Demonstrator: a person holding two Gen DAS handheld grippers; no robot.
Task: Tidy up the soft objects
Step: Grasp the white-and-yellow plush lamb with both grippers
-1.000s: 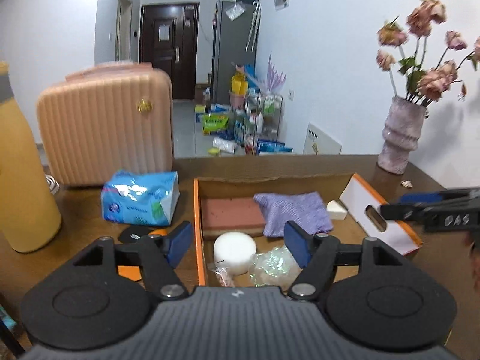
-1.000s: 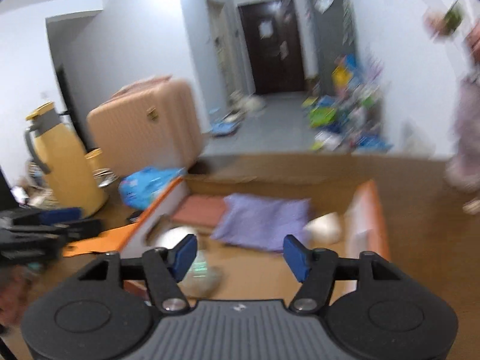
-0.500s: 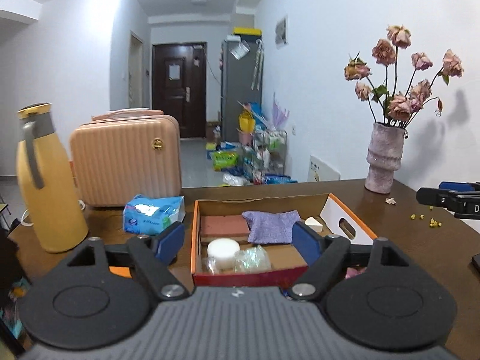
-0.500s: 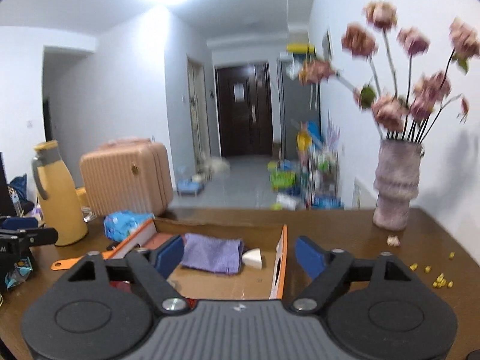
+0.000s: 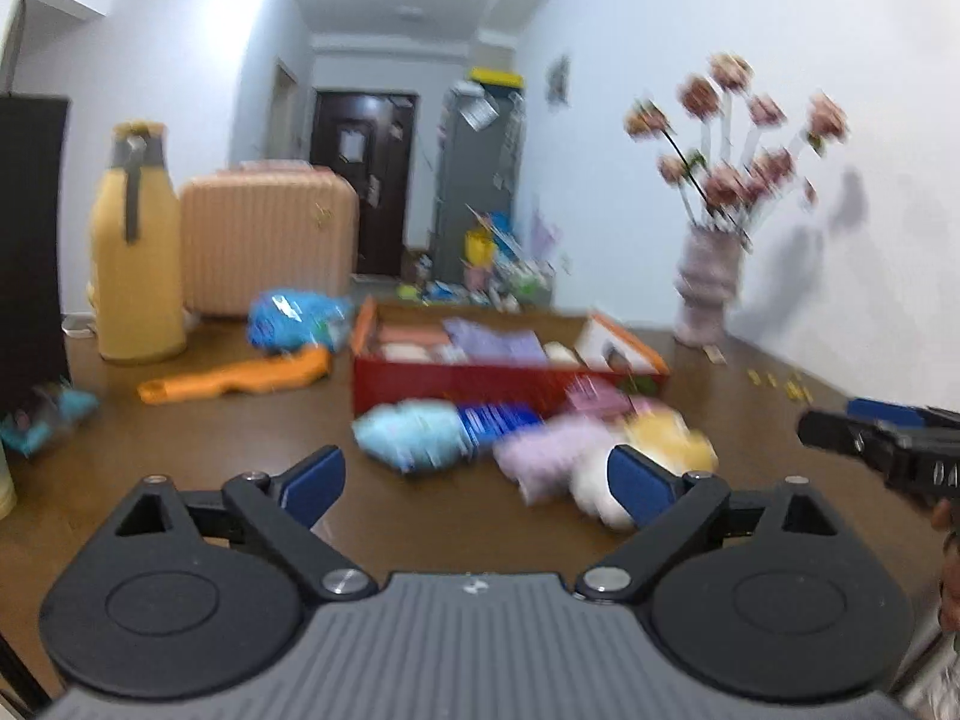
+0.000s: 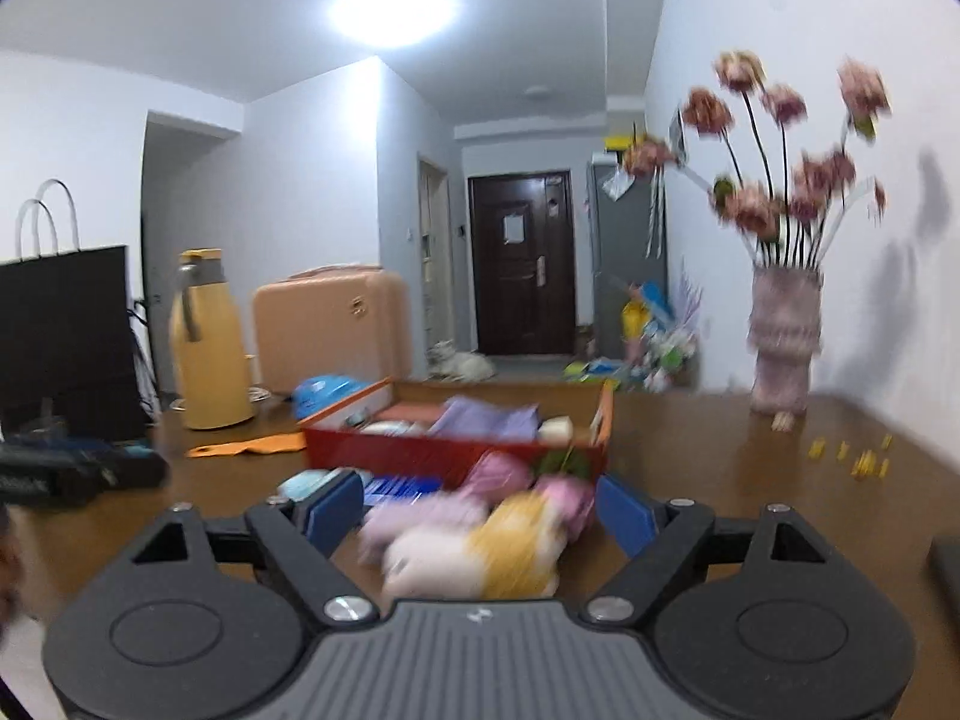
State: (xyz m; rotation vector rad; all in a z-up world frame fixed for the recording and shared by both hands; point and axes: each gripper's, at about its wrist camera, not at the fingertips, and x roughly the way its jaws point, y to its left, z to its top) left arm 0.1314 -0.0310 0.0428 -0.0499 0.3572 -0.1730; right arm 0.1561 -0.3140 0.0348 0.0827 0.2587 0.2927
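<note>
A: Starting with the left wrist view, what is in front of the left gripper (image 5: 477,477)?

B: Its blue pads are spread wide apart with nothing between them, above the brown table (image 5: 180,450). Ahead lies a blurred heap of soft things: a light blue plush (image 5: 411,435), a blue-and-white packet (image 5: 495,423) just beside it, a lilac plush (image 5: 555,456), and a white and yellow plush (image 5: 654,450) partly hidden by the right-hand finger.

A: And the box?

B: The red and orange box (image 5: 456,381) stands just behind the heap, holding a purple cloth (image 5: 495,336) and a few pale items too blurred to name. To its left lie an orange flat piece (image 5: 240,375) and a blue tissue pack (image 5: 297,318); farther left stand a yellow flask (image 5: 138,252) and a peach suitcase (image 5: 267,246). The vase of flowers (image 5: 708,294) stands at the far right, and the right gripper (image 5: 888,444) pokes in from the right edge.

A: Now the right wrist view?

B: The right gripper's fingers also stand wide apart, gripping nothing. The white and yellow plush sits low between them, close to the body, with the lilac plush and a pink plush (image 6: 507,474) touching it. The box lies right behind. A black bag (image 6: 63,336) stands at the left.
</note>
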